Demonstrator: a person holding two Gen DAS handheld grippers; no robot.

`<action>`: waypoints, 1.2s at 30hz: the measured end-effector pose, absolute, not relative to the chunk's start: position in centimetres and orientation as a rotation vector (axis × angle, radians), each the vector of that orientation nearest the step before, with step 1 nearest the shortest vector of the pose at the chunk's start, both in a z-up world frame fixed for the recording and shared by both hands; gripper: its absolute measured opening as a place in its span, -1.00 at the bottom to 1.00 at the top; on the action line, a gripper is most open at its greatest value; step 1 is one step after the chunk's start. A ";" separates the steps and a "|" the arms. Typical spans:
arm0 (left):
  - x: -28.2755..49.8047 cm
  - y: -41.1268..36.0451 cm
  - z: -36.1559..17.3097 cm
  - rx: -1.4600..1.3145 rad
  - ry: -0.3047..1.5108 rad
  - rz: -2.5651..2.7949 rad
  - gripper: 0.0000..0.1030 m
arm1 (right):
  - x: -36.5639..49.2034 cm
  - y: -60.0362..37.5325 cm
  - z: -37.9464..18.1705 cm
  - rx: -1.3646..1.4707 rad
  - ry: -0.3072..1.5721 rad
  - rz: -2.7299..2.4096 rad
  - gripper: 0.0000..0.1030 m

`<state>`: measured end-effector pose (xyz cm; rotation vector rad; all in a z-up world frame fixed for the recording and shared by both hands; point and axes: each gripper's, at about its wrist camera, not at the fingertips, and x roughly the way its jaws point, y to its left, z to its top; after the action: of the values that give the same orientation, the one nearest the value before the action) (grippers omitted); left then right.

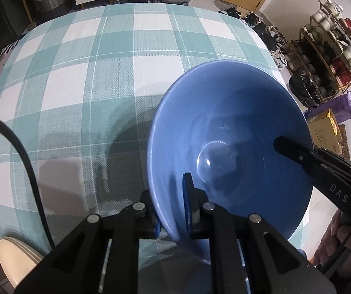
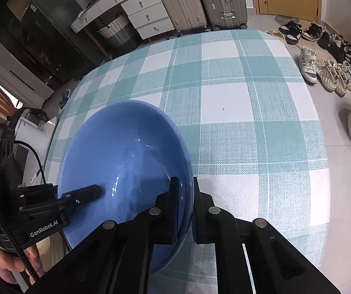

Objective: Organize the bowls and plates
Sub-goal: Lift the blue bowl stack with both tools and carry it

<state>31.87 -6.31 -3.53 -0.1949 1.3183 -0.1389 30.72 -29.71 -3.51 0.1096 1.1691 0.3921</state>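
**Blue bowl pinched by both grippers at opposite sides of its rim**

Left wrist view: the left gripper (image 1: 173,210) is clamped on the near wall of the blue bowl (image 1: 224,112), one finger inside and one outside, so the thin rim sits between the pads. The bowl is over the right side of the checked tablecloth (image 1: 82,78); whether it rests on the cloth or is lifted clear I cannot tell, though its shadow falls to its left. Across the bowl the right gripper (image 1: 295,152) reaches in over the far rim. At the bottom left edge a stack of cream plates (image 1: 13,257) shows, near the table's corner and well apart from the bowl. That stack is probably where like dishes are being gathered.

Right wrist view: the right gripper (image 2: 185,205) is likewise closed on the bowl's (image 2: 126,152) wall, pads either side of the rim. The left gripper (image 2: 87,192) grips the opposite side, a hand (image 2: 16,264) below it. Two opposed pinches likely keep a smooth, deep, glazed bowl from tipping or slipping, since a single hold at one edge would let it swing
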 end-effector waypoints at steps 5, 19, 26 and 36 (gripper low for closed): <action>31.8 -6.2 -1.8 -0.196 1.298 -0.147 -0.78 | 30.5 -29.5 -1.2 0.099 1.144 0.393 -0.84; 28.4 -5.4 5.7 -0.237 1.208 -0.160 -0.78 | 25.6 -28.5 7.7 0.051 1.060 0.388 -0.85; 25.9 -5.4 8.2 -0.240 1.195 -0.183 -0.78 | 22.8 -29.1 10.4 0.083 1.048 0.391 -0.85; 20.9 -5.6 8.6 -0.280 1.201 -0.209 -0.78 | 16.3 -29.7 11.1 0.096 1.045 0.381 -0.84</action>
<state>20.86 -5.63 8.64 -0.2796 1.2012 -0.2090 16.29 -29.66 11.12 0.0965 1.0452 0.3812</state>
